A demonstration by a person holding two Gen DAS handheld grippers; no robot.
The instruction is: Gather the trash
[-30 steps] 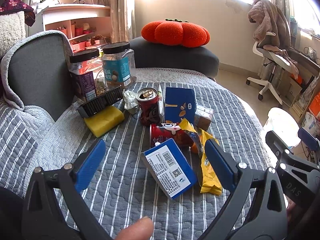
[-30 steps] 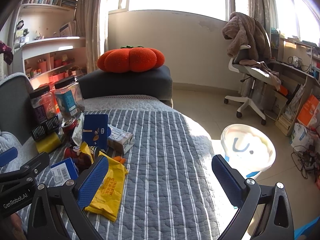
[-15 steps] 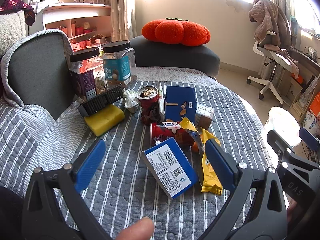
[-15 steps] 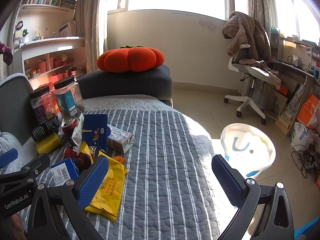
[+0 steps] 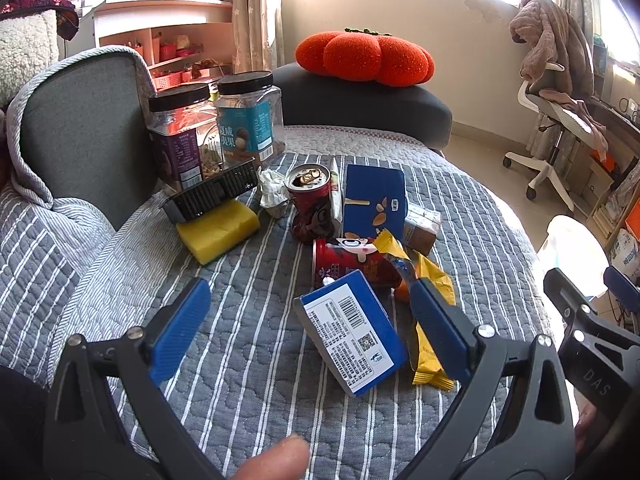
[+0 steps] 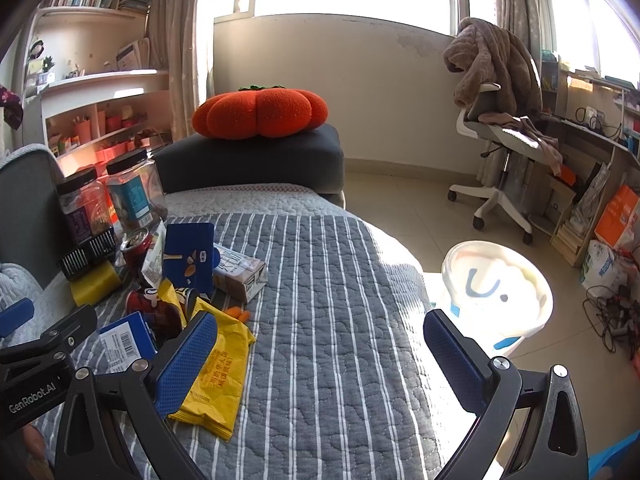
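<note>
Trash lies in a heap on the striped grey quilt point(image 5: 248, 344): a blue carton with a barcode point(image 5: 350, 330), a yellow wrapper point(image 5: 426, 320), a red can lying on its side point(image 5: 348, 266), an upright opened red can point(image 5: 312, 202), a standing blue box point(image 5: 376, 204), a brown carton point(image 5: 420, 228) and crumpled paper point(image 5: 274, 192). My left gripper point(image 5: 308, 324) is open, with the barcode carton between its fingers but untouched. My right gripper point(image 6: 324, 354) is open over the bare quilt point(image 6: 340, 320), the yellow wrapper point(image 6: 218, 376) by its left finger. A white bin point(image 6: 496, 292) stands on the floor.
Two black-lidded jars point(image 5: 212, 120), a black tray point(image 5: 214, 196) and a yellow sponge point(image 5: 218, 230) sit at the back left. An orange pumpkin cushion point(image 5: 364, 58) rests on a dark ottoman. An office chair point(image 6: 500, 136) and a cluttered desk stand at the right. A fingertip point(image 5: 276, 460) shows at the bottom.
Both grippers have stayed almost still; the left view has shifted very slightly. Nothing has been taken hold of.
</note>
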